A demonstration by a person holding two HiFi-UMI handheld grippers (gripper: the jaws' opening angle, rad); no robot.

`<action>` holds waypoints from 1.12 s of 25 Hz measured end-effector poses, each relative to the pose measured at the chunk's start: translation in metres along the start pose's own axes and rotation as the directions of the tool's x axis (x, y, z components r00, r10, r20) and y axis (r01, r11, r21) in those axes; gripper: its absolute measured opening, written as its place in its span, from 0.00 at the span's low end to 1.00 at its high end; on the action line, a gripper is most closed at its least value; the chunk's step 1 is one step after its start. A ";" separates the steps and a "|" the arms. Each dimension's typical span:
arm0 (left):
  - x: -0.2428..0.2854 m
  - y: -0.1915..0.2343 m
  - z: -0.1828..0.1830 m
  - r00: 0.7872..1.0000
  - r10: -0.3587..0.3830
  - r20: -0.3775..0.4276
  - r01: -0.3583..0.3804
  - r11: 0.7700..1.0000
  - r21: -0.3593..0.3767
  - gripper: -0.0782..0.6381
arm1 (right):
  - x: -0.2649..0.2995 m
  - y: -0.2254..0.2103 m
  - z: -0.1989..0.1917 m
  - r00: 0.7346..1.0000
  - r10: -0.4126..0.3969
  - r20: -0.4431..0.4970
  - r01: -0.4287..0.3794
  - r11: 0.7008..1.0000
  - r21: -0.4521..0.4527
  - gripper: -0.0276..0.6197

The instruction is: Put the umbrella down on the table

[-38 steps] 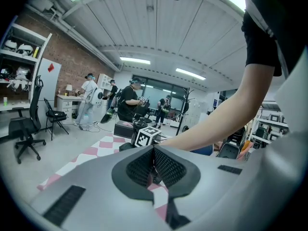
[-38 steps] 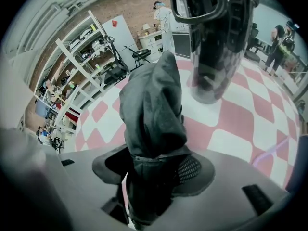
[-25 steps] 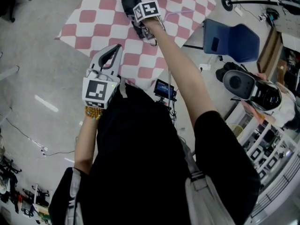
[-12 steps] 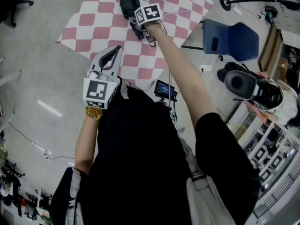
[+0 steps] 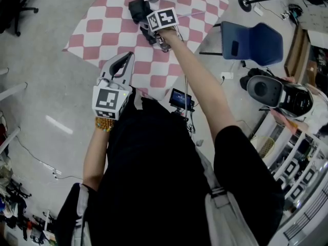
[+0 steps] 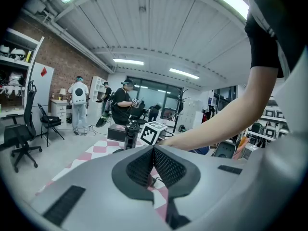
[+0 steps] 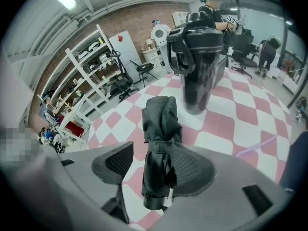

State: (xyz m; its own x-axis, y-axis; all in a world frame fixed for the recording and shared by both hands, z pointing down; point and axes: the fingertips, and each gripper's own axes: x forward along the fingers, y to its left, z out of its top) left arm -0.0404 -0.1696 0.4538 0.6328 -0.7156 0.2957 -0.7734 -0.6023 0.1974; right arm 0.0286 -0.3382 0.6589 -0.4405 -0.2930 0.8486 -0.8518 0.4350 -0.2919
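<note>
My right tool (image 7: 155, 165) gapes around the umbrella (image 7: 161, 129), which is black, folded, strapped and touches one jaw over the checked counter (image 7: 231, 124). My left tool (image 6: 153, 150) is pinched together, empty.

Black short-slv tee (image 5: 154, 178) fills frame centre. Amber bead bracelet (image 5: 102, 123) on wrist, mid-left. Pale grey straps (image 5: 218, 209) at bottom right & bottom left. Left gripper (image 6: 154, 153) & right gripper (image 7: 153, 165): light grey plastic shells, black dimpled pads (image 6: 168, 166), white marker cubes (image 5: 109, 98) w/ black squares.
</note>
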 end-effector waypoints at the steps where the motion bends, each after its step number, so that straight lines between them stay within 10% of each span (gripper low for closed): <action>1: 0.000 -0.002 0.001 1.000 0.000 0.001 0.000 1.000 0.002 0.13 | -0.003 0.001 0.000 1.000 0.002 0.005 -0.002 1.000 -0.001 0.44; 28: -0.011 -0.032 0.016 1.000 0.006 0.020 -0.008 0.997 0.078 0.13 | -0.102 0.032 0.009 0.974 0.080 0.214 -0.072 0.996 -0.044 0.44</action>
State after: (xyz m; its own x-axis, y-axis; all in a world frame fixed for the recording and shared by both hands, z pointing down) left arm -0.0223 -0.1479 0.4295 0.6285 -0.7263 0.2785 -0.7731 -0.6226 0.1212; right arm 0.0435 -0.3020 0.5592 -0.5575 -0.4330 0.7083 -0.8045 0.4924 -0.3322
